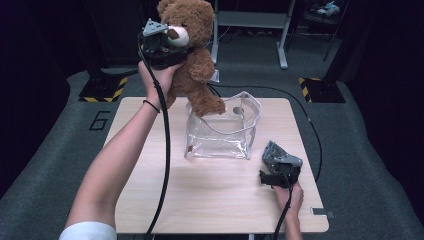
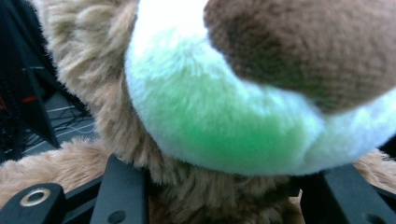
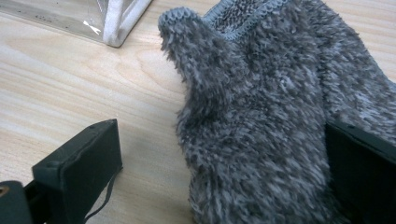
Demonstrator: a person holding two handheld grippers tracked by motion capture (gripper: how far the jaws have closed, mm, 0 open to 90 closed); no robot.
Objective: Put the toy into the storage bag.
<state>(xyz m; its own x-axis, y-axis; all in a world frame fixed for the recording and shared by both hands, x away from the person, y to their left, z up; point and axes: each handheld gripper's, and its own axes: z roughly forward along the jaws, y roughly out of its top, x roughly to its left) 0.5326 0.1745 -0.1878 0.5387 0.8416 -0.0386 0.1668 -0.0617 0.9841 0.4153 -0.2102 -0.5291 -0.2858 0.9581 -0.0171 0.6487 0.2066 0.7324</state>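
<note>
1 fluffy brown teddy bear [image 1: 192, 55], white-muzzled, hangs clamped at its neck in left tool [image 1: 167, 42].

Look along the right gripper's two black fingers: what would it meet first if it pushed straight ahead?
Most likely the fuzzy grey knitted mitten, already lying between the right gripper's open fingers on the light wooden table. Beyond it stands the clear plastic bag, though depth is hard to judge.

One brown teddy bear [image 1: 192, 60] is hanging in the air, and one clear plastic bag [image 1: 220, 132] is standing on the single counter [image 1: 210, 195]. One grey fuzzy mitten [image 1: 276, 154] is lying there too. Two grippers, the left gripper [image 1: 167, 42] and the right gripper [image 1: 277, 172], are showing.
</note>
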